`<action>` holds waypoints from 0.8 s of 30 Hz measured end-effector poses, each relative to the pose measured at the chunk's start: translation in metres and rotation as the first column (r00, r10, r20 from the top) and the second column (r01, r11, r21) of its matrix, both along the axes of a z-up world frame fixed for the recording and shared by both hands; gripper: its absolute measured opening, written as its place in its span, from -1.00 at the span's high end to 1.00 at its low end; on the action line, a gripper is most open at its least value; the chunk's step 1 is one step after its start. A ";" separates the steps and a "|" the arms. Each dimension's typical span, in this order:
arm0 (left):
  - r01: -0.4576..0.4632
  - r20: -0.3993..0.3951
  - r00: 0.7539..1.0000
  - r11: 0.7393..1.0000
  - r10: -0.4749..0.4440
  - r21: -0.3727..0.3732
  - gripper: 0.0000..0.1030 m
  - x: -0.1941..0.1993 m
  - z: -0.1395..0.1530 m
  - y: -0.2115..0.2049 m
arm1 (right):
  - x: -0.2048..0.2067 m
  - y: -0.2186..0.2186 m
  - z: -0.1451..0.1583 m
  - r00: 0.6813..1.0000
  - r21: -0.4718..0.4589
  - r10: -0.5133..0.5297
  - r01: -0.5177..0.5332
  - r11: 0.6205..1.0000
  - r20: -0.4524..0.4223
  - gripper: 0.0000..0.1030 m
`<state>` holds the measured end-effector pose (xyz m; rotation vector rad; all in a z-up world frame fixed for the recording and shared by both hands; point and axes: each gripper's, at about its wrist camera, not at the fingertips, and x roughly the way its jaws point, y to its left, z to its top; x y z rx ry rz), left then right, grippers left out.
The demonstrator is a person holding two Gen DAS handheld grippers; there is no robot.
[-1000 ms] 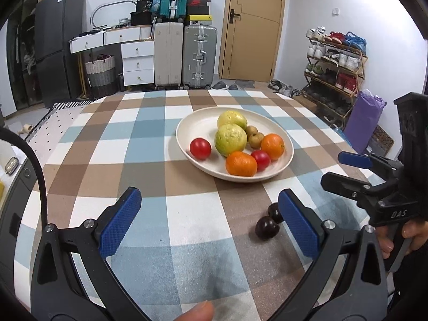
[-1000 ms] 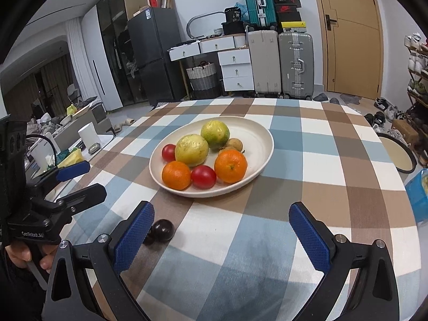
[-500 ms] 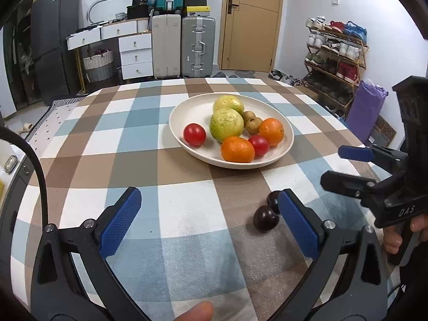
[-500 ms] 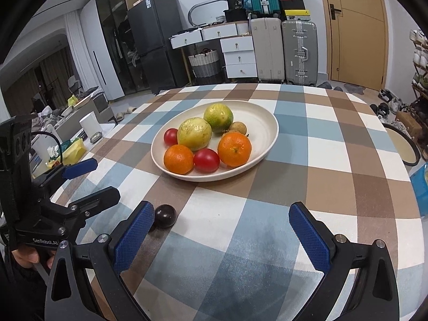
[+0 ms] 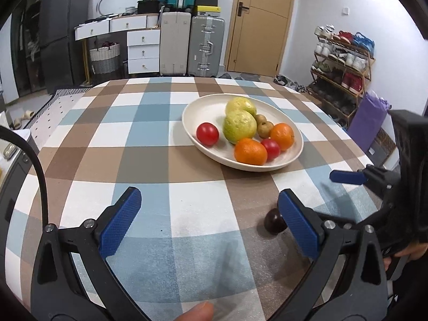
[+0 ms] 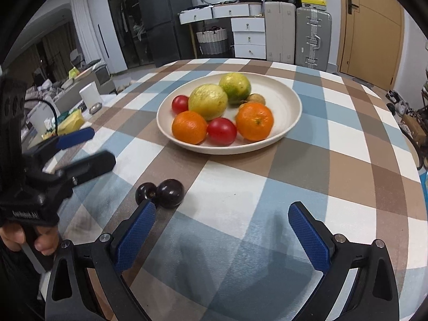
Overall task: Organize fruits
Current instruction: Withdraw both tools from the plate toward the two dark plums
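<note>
A cream plate [image 6: 291,99] holds two green guavas, two oranges [image 6: 254,121], two red tomatoes and small brown fruits. Two dark plums [image 6: 170,189] lie touching on the checked cloth in front of it, just beyond the left fingertip of my right gripper [image 6: 222,208], which is open and holds nothing. My left gripper [image 5: 208,196] is open too, over bare cloth. In the left wrist view the plate [image 5: 187,117] sits ahead to the right, and one plum [image 5: 272,223] shows, half hidden behind the right finger. Each gripper appears in the other's view: left gripper [image 6: 88,148], right gripper [image 5: 345,195].
The round table [image 5: 88,144] carries a blue, brown and white checked cloth. Its edge curves close on both sides. Behind stand suitcases [image 5: 206,45], white drawers, a door and a shoe rack [image 5: 342,64]. A hand grips each tool handle.
The right view has shifted so both plums now show near its left fingertip. The left view has swung left, putting the plate further right and a plum behind its right finger.
</note>
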<state>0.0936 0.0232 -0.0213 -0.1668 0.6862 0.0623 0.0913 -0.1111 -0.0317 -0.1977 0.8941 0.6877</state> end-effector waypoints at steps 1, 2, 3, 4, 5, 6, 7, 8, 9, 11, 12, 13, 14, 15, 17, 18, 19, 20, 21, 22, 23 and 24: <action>-0.003 0.000 1.000 1.000 0.003 -0.001 -0.98 0.000 0.000 0.001 | 0.000 0.003 -0.001 1.000 -0.006 0.006 -0.006 1.000 0.000 -0.91; -0.007 -0.003 1.000 1.000 0.007 -0.005 -0.98 0.000 -0.001 0.003 | -0.001 0.006 -0.002 1.000 -0.009 0.018 -0.018 1.000 -0.006 -0.88; -0.008 -0.006 1.000 1.000 0.008 -0.013 -0.98 0.000 -0.001 0.004 | -0.001 0.008 -0.002 1.000 -0.012 0.026 -0.026 1.000 -0.006 -0.82; -0.010 -0.006 1.000 1.000 0.010 -0.015 -0.98 0.000 -0.001 0.005 | -0.001 0.010 -0.002 1.000 -0.019 0.031 -0.031 0.999 -0.003 -0.80; -0.012 -0.004 1.000 1.000 0.012 -0.016 -0.98 0.000 -0.001 0.005 | 0.000 0.013 -0.003 1.000 -0.031 0.030 -0.030 0.999 0.002 -0.80; -0.013 0.000 1.000 1.000 0.013 -0.017 -0.98 -0.001 -0.001 0.005 | 0.000 0.015 -0.003 1.000 -0.039 0.028 -0.028 0.999 0.005 -0.79; -0.012 0.002 1.000 1.000 0.012 -0.021 -0.98 -0.001 -0.001 0.006 | 0.001 0.017 -0.003 0.999 -0.046 0.031 -0.031 0.998 0.005 -0.79; -0.010 0.003 1.000 1.000 0.010 -0.025 -0.98 -0.001 0.000 0.006 | 0.001 0.018 -0.002 0.999 -0.044 0.034 -0.034 0.998 0.006 -0.78; -0.012 0.003 1.000 1.000 0.012 -0.026 -0.98 -0.001 0.000 0.006 | 0.002 0.019 -0.002 0.999 -0.042 0.036 -0.035 0.999 0.007 -0.76; -0.022 0.002 1.000 0.999 0.023 -0.030 -0.98 -0.001 0.000 0.008 | 0.004 0.021 0.000 0.999 -0.041 0.035 -0.035 0.999 0.009 -0.76; -0.030 0.002 1.000 0.999 0.030 -0.031 -0.98 -0.001 0.000 0.009 | 0.005 0.022 0.001 0.999 -0.038 0.036 -0.036 0.999 0.005 -0.76; -0.044 0.004 0.999 0.999 0.044 -0.030 -0.98 -0.002 0.000 0.011 | 0.007 0.023 0.002 0.999 -0.031 0.038 -0.038 0.999 0.001 -0.76; -0.049 0.005 0.999 0.998 0.049 -0.033 -0.98 -0.002 0.000 0.012 | 0.008 0.024 0.002 0.999 -0.021 0.041 -0.041 0.999 -0.002 -0.75; -0.050 0.005 0.999 0.998 0.050 -0.039 -0.98 -0.001 0.000 0.014 | 0.009 0.025 0.003 0.999 -0.016 0.047 -0.047 0.999 -0.007 -0.70; -0.056 0.001 0.998 0.997 0.056 -0.055 -0.98 -0.001 -0.002 0.017 | 0.010 0.027 0.004 0.999 -0.005 0.049 -0.049 0.999 -0.009 -0.64; -0.057 -0.001 0.998 0.997 0.057 -0.057 -0.98 -0.001 -0.002 0.017 | 0.011 0.027 0.004 0.999 0.002 0.051 -0.051 0.999 -0.016 -0.57; -0.056 -0.004 0.998 0.997 0.055 -0.061 -0.98 -0.001 -0.002 0.018 | 0.011 0.026 0.004 0.998 0.011 0.056 -0.056 0.998 -0.024 -0.50; -0.056 -0.005 0.998 0.996 0.056 -0.063 -0.98 -0.001 -0.002 0.018 | 0.012 0.025 0.004 0.997 0.023 0.063 -0.063 0.998 -0.033 -0.47; -0.056 -0.006 0.998 0.996 0.055 -0.063 -0.98 0.000 -0.003 0.018 | 0.011 0.024 0.004 0.997 0.024 0.065 -0.064 0.998 -0.035 -0.46; -0.055 -0.007 0.998 0.997 0.055 -0.062 -0.98 0.000 -0.003 0.018 | 0.010 0.022 0.004 0.997 0.020 0.067 -0.066 0.998 -0.032 -0.44; -0.052 -0.011 0.999 0.997 0.051 -0.063 -0.98 0.001 -0.003 0.018 | 0.009 0.020 0.003 0.997 0.018 0.071 -0.070 0.997 -0.033 -0.44; -0.045 -0.017 0.999 0.997 0.044 -0.065 -0.98 0.002 -0.004 0.017 | 0.007 0.018 0.003 0.996 0.022 0.076 -0.075 0.997 -0.036 -0.44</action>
